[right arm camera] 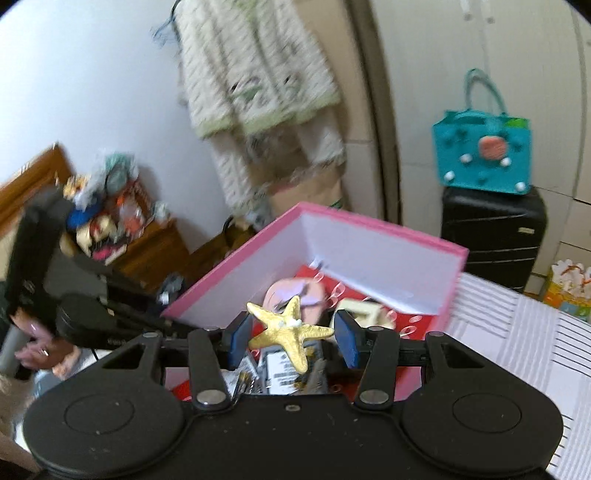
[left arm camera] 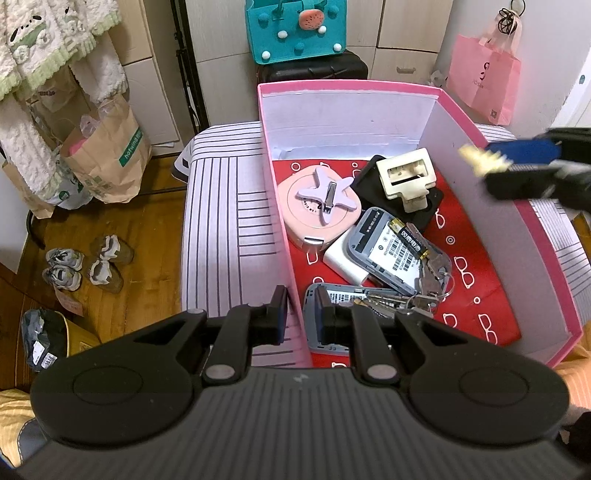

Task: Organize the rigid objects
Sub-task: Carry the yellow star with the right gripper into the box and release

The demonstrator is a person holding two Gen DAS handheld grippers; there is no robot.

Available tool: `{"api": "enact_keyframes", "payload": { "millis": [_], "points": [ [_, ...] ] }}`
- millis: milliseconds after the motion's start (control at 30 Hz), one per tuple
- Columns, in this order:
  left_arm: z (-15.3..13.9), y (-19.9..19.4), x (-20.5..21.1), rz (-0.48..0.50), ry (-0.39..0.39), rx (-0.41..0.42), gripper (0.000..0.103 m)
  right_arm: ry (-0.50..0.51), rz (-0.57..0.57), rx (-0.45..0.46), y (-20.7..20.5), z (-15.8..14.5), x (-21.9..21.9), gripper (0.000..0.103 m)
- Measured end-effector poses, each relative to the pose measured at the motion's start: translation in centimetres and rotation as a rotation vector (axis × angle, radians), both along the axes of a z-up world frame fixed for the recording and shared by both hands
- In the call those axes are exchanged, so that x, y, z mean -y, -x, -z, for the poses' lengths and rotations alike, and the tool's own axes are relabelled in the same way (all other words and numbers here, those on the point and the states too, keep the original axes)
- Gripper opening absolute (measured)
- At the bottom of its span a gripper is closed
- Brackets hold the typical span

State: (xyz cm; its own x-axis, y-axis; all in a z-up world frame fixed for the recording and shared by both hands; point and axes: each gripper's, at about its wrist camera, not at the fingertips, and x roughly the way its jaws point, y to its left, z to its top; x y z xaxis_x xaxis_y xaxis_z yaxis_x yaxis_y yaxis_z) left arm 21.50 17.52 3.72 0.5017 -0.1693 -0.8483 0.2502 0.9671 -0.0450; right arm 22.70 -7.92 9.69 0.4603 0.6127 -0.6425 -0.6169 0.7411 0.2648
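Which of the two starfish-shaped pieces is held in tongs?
The golden yellow starfish, gripped by the right tongs; the pale lilac starfish lies on the round pink case.

Home bedroom, striped bedding [left arm camera: 221, 206], hanging towels [left arm camera: 44, 55] (fluffy), shoes [left arm camera: 85, 264] on wooden floor [left arm camera: 140, 236]

From my left camera, the box [left arm camera: 546, 258] sits on the bed [left arm camera: 221, 206], and my left claw [left arm camera: 301, 317] straddles its near left wall, one finger outside, one inside. In the box, the round case [left arm camera: 314, 210] lies at the left with a star clip [left arm camera: 327, 194] on top; right of it a hair claw clip [left arm camera: 406, 177] rests on a dark case [left arm camera: 432, 206]. Nearer me, a battery [left arm camera: 408, 236] lies on a router [left arm camera: 391, 254], with keys [left arm camera: 428, 291] at its near right and a charger block [left arm camera: 343, 262] at its left. My right claw [right arm camera: 293, 338] holds the starfish [right arm camera: 290, 332] above the box's right wall. Behind the box a suitcase [left arm camera: 317, 70] carries a felt bag [left arm camera: 295, 29].
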Motion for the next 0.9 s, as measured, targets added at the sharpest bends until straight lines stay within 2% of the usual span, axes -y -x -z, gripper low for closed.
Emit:
{"api": "enact_keyframes", "payload": {
  "millis": [267, 433, 533, 733, 867, 900],
  "points": [
    [0.0, 0.1, -0.4, 0.001, 0.016, 0.001, 0.013, 0.132, -0.137, -0.007, -0.8, 2.0, -4.2, 0.054],
    [0.0, 0.1, -0.6, 0.0, 0.028, 0.001, 0.013, 0.304, -0.254, 0.045, -0.9, 3.2, -6.9, 0.054],
    [0.1, 0.1, -0.7, 0.002, 0.032, 0.0, 0.013, 0.37, -0.264, 0.077, -1.1, 3.9, -7.5, 0.054],
    [0.2, 0.2, -0.8, -0.023, 0.047, 0.0, 0.013, 0.349, -0.234, 0.057, -1.1, 3.8, -6.7, 0.057],
    [0.1, 0.3, -0.8, -0.034, 0.048, -0.013, 0.013, 0.236, -0.183, 0.032, -0.7, 2.2, -4.9, 0.068],
    [-0.1, 0.4, -0.8, -0.033, 0.05, -0.012, 0.013, 0.215, -0.167, 0.032, -0.5, 1.7, -4.4, 0.068]
  ]
}}
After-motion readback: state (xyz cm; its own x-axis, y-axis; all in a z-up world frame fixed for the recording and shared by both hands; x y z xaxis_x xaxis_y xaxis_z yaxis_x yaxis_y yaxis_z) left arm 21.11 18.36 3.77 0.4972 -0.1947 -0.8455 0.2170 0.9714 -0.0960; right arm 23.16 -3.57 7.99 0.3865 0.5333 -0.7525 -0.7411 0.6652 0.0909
